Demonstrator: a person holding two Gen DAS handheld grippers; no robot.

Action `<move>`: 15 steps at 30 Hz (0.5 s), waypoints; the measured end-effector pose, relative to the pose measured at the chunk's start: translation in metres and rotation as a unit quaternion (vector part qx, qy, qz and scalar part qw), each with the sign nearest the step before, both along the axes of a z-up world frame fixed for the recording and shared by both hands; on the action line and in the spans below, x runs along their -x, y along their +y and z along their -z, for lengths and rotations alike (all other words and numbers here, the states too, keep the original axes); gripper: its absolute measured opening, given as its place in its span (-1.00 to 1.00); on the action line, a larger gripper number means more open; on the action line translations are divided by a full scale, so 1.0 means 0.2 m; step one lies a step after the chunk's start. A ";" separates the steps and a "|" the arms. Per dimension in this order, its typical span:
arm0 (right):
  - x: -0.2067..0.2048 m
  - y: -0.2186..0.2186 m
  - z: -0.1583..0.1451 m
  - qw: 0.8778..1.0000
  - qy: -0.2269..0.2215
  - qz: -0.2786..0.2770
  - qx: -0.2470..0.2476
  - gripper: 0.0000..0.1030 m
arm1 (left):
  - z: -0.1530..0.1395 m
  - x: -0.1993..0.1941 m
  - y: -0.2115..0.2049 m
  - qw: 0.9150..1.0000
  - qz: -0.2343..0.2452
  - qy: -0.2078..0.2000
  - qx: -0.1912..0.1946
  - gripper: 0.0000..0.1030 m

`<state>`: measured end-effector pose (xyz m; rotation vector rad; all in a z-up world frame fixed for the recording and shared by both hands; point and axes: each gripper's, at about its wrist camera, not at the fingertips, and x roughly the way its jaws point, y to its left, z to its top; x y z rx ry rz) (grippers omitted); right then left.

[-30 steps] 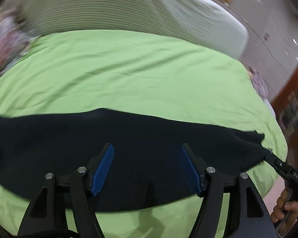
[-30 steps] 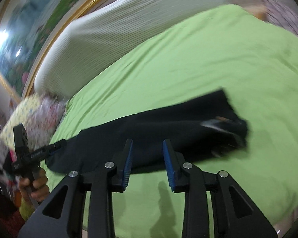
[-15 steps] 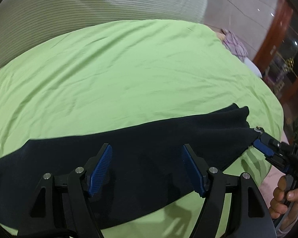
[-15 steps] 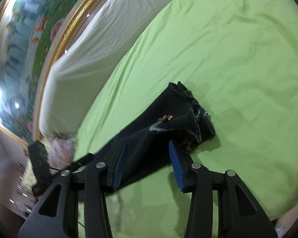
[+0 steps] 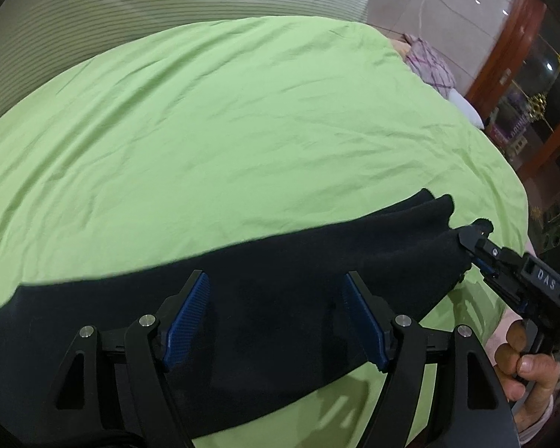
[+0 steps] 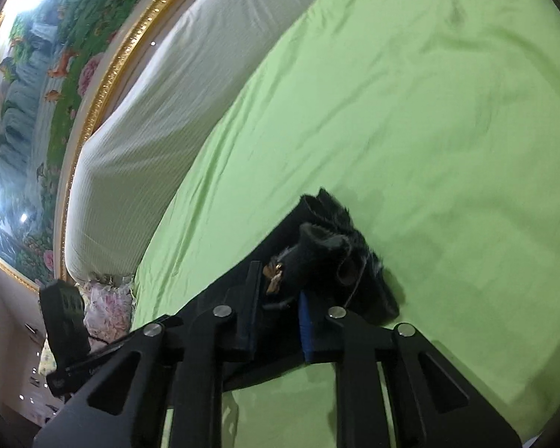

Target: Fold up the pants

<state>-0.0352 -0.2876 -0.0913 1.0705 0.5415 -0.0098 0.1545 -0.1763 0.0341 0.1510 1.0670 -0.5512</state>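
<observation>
Since a second ago, from my left wrist, the pants [image 5: 280,298] have slid so their end shows at right. My left gripper [image 5: 276,313] hovers above them, released, tilted steeply down. My right gripper [image 5: 474,240] pinches that end.

From the right wrist, my right gripper [image 6: 280,317] has just been closing, apparently clenched on the bunched dark waistband [image 6: 328,257], lying on the green sheet [image 6: 429,112].
</observation>
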 end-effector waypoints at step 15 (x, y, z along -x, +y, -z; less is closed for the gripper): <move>0.12 0.00 0.09 1.000 0.015 -0.010 -0.009 -0.66 | 0.11 -0.02 -0.76 0.966 0.233 -0.003 -0.114 0.44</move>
